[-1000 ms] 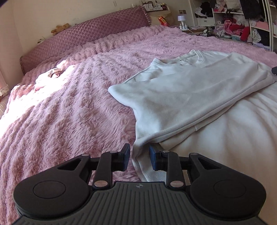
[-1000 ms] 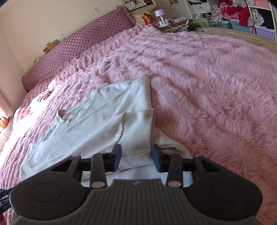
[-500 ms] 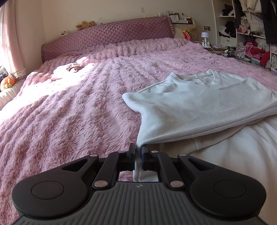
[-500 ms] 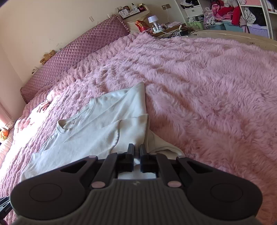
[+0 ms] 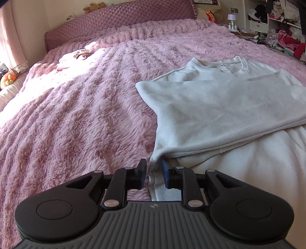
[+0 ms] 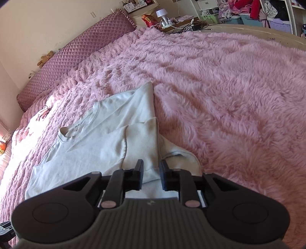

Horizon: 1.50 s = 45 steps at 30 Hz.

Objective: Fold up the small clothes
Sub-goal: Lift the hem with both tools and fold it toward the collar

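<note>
Pink shaggy bedspread (image 5: 80,122) covers nearly the whole scene, running up to a quilted mauve headboard (image 5: 118,21) at the top of both views, with sun glaring across its upper left. On that headboard sits a small teddy bear (image 5: 95,7); cluttered shelves of clothes (image 5: 283,28) fill the upper right corner.

Spread flat on the bedspread is the pale sweatshirt (image 5: 220,107), with a sleeve folded across its body. It takes up the right half of the left wrist view and the lower left of the right wrist view, collar pointing toward the headboard.

At the bottom centre of its own view, the left gripper (image 5: 154,173) has just been opening: its jaws stand a little apart, and the ribbed hem at the garment's lower corner lies in the gap without being squeezed. The right gripper (image 6: 151,170), low in its view, has likewise just been parting; the other lower corner of the sweatshirt lies between the separated pads, which do not press on it.
</note>
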Available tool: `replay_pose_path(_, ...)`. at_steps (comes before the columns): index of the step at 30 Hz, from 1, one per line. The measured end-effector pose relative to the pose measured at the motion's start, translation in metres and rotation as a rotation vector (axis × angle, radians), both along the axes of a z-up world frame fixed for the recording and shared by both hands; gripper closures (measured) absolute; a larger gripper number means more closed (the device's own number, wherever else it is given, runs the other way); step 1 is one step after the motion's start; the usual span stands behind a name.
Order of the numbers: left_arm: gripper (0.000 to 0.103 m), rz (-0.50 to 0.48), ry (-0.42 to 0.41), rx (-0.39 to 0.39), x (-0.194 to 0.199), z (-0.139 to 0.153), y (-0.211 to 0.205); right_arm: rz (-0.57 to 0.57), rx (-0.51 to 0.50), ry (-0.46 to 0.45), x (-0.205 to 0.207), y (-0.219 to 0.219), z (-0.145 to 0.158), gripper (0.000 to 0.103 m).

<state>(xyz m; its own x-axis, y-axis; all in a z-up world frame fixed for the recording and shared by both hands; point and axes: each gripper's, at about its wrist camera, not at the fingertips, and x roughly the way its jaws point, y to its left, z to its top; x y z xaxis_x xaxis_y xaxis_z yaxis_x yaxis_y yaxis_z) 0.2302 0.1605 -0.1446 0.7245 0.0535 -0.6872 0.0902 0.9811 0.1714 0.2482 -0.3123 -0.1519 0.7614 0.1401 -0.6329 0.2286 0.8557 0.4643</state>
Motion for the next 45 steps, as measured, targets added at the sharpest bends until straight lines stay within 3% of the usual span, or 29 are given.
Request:
replay_pose_path(4,0.070,0.015,-0.011,-0.081,-0.031,0.026,0.006,0.042,0.000,-0.057,-0.030,-0.005,0.035,0.085)
replay_pose_path(6,0.063,0.027,-0.016,-0.171,-0.052,0.037,0.013,0.076,-0.008,-0.081,-0.050,-0.008,0.051,0.079)
replay_pose_path(9,0.049,0.040,-0.006,-0.378,-0.091,0.052,0.026,0.137,-0.012,-0.108,-0.082,-0.014,0.071,0.070)
replay_pose_path(12,0.046,0.042,0.020,-0.556,-0.129,0.055,0.036,0.198,-0.024,-0.102,-0.119,-0.021,0.081,0.065)
replay_pose_path(14,0.046,0.049,0.046,-0.624,-0.151,0.052,0.040,0.239,-0.046,-0.090,-0.147,-0.023,0.082,0.061)
replay_pose_path(19,0.043,0.098,0.094,-0.671,-0.198,0.037,0.051,0.327,-0.140,-0.017,-0.207,-0.025,0.068,0.058)
replay_pose_path(21,0.043,0.123,0.117,-0.695,-0.211,0.030,0.059,0.336,-0.161,0.015,-0.224,-0.027,0.060,0.052)
replay_pose_path(25,0.043,0.170,0.132,-0.755,-0.229,0.018,0.069,0.345,-0.180,0.077,-0.249,-0.032,0.045,0.051)
replay_pose_path(32,0.043,0.229,0.165,-0.810,-0.238,0.002,0.078,0.318,-0.112,0.143,-0.252,-0.041,0.025,0.051)
replay_pose_path(41,0.043,0.230,0.238,-0.942,-0.233,-0.024,0.080,0.313,-0.029,0.195,-0.241,-0.033,0.010,0.050)
replay_pose_path(43,0.053,0.201,0.239,-1.030,-0.232,-0.030,0.082,0.310,-0.022,0.192,-0.241,-0.032,0.010,0.050)
replay_pose_path(45,0.086,0.184,0.234,-1.047,-0.230,-0.032,0.080,0.313,-0.017,0.197,-0.240,-0.033,0.009,0.052)
